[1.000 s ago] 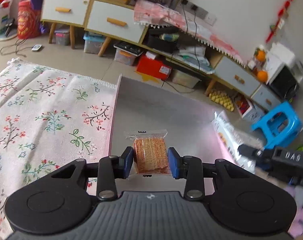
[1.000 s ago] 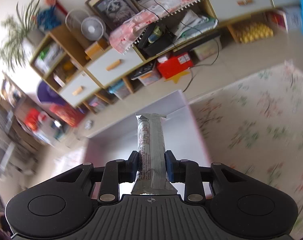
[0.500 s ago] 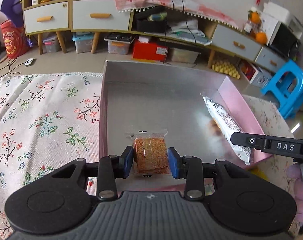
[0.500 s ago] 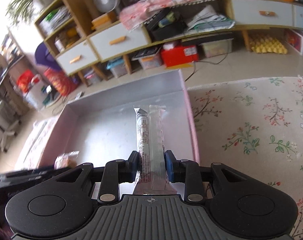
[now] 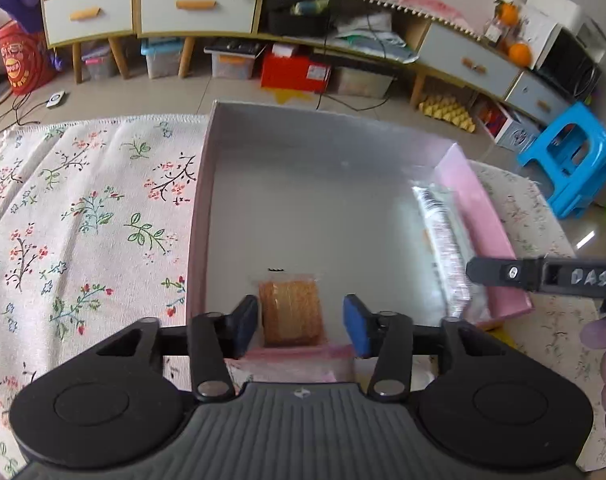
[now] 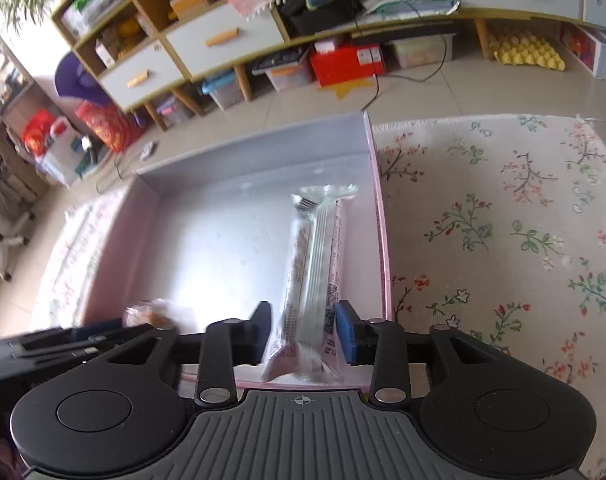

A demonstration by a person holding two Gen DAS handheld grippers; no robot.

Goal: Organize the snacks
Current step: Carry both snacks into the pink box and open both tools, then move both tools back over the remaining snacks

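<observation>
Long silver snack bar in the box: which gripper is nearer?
Right. The right gripper straddles the long silver snack bar, jaws opening. The left gripper sits across the pink box, over the square orange snack.

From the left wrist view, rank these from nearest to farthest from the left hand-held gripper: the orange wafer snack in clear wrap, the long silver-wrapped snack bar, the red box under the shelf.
1. Orange wafer snack in clear wrap: between the opening fingers of the left hand-held gripper, untouched by the pads.
2. Long silver-wrapped snack bar: along the box's right wall.
3. Red box under the shelf: on the floor, far behind.
</observation>
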